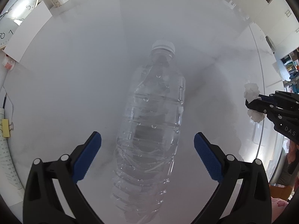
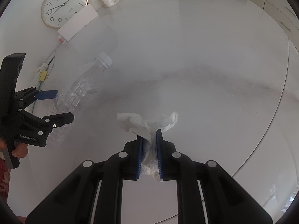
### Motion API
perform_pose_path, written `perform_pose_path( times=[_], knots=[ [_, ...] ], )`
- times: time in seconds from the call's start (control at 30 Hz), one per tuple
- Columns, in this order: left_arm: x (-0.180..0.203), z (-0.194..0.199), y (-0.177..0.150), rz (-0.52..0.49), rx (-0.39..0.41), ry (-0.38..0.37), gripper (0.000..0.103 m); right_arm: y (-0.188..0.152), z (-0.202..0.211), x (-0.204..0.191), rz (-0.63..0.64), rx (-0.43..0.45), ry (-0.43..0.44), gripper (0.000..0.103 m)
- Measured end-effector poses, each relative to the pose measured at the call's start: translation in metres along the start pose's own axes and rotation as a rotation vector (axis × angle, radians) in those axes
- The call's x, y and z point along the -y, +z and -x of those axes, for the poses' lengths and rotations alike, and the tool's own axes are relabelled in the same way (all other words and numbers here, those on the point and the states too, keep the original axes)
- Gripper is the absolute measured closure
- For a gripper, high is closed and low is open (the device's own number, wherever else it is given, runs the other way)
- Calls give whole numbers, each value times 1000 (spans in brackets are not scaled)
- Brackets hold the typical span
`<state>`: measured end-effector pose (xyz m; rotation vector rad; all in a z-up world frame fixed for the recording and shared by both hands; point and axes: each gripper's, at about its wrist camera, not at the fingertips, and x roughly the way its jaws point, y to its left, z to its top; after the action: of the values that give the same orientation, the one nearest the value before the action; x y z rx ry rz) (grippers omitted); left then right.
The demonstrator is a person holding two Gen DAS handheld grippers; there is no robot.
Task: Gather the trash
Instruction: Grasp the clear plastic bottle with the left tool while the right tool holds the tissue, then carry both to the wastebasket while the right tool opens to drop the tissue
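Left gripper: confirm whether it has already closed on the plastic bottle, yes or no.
No: the left gripper stands open, its blue pads clear of the bottle lying between them.

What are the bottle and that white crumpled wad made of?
The bottle looks like thin clear plastic: glossy, ribbed, see-through, dented near its base, with a white cap. The wad seems to be soft matte tissue paper, going by its creases and folds, though it might be a napkin.

A: Colours on the table (image 1: 78, 85)?

B: Pale grey-white, glossy. The bottle (image 1: 149, 130) is clear plastic with a white cap (image 1: 163, 45). The tissue (image 2: 145, 124) is white.

A: The tools?

B: The left gripper (image 1: 147, 149) and right gripper (image 2: 149, 145) are black with blue, dot-textured pads (image 1: 207, 158). At eleven o'clock, the clock (image 2: 64, 4) has a white face, black numerals and a pale gold rim.
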<state>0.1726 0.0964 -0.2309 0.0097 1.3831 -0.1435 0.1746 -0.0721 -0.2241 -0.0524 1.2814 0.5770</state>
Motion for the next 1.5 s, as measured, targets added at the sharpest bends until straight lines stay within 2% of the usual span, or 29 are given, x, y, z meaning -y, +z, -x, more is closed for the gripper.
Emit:
perform_pose_path(
  times=[0.17,0.47,0.5,0.53,0.6,0.8,1.0,1.17,1.33,1.5],
  knots=[
    [-10,-5,-1,18,-12,-24,8,0,-1,-3,12,-8,-6,88],
    [-13,-14,2,12,-35,2,9,-1,-2,-4,9,-12,-9,87],
    [-14,-15,1,11,-33,16,14,-1,-2,-4,8,-12,-10,87],
    [-14,-16,1,8,-33,26,24,-1,-3,-4,7,-14,-12,87],
    [-14,-17,-6,17,-41,27,36,0,-4,-3,6,-16,-12,87],
    [-14,-10,-14,41,-5,36,40,0,-1,-6,13,-6,-11,87],
    [7,11,-23,68,37,30,41,-5,14,-9,28,20,-9,87],
    [28,33,-46,74,72,12,41,-22,38,-11,37,52,-18,87],
    [52,58,-71,72,103,-3,41,-52,66,-9,28,82,-35,87],
    [93,74,-92,40,124,-9,41,-93,98,-1,-16,118,-49,87]
  ],
)
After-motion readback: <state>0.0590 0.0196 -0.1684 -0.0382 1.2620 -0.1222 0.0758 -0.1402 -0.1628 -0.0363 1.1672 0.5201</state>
